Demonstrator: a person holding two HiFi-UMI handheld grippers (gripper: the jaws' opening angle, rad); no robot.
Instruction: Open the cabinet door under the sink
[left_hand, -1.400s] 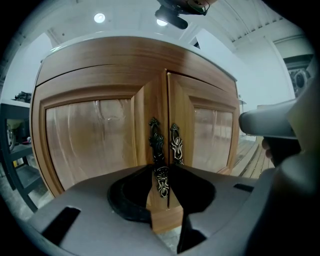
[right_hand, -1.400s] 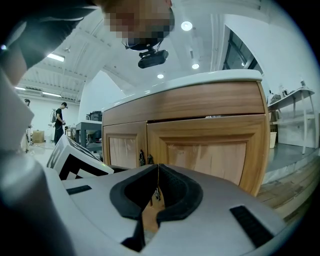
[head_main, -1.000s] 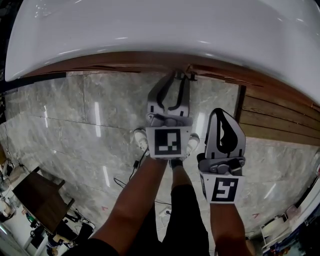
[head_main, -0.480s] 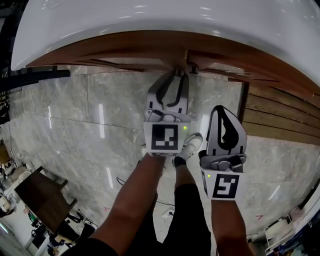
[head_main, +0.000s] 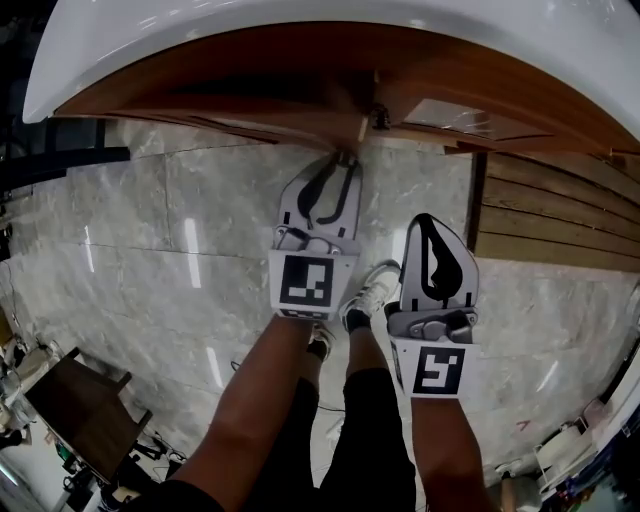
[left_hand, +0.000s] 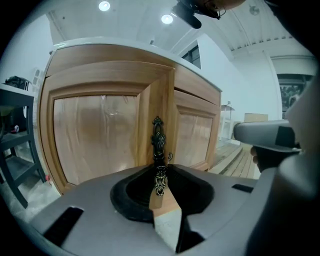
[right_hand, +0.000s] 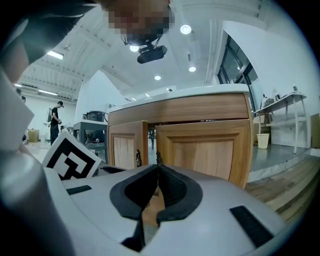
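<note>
Cabinet (left_hand: 112, 54) under the white sink (head_main: 300, 30), as I see it from the rig.

**Container.** One cabinet. Its left door (left_hand: 95, 140) stands swung out a little from the front, while the right door (right_hand: 207, 155) lies flat against it. I cannot make out anything inside through the gap.

**Grippers.** There are two.
- The left gripper (head_main: 342, 162) is at the cabinet's middle seam, clenched on the ornate dark handle (left_hand: 158, 142) of the left door.
- The right gripper (head_main: 425, 222) hangs just off the cabinet front with its pads pressed together and nothing between them.

**Views.**
- Only the left gripper view shows the handle seated between the jaws.
- Only the right gripper view shows both doors side by side, with the second handle (right_hand: 158, 158) on the right door and a person (right_hand: 56, 120) far beyond the cabinet.
- Only the head view shows my two shoes (head_main: 370, 293) on the floor before the cabinet.

**Count.** Two doors and two handles.
</note>
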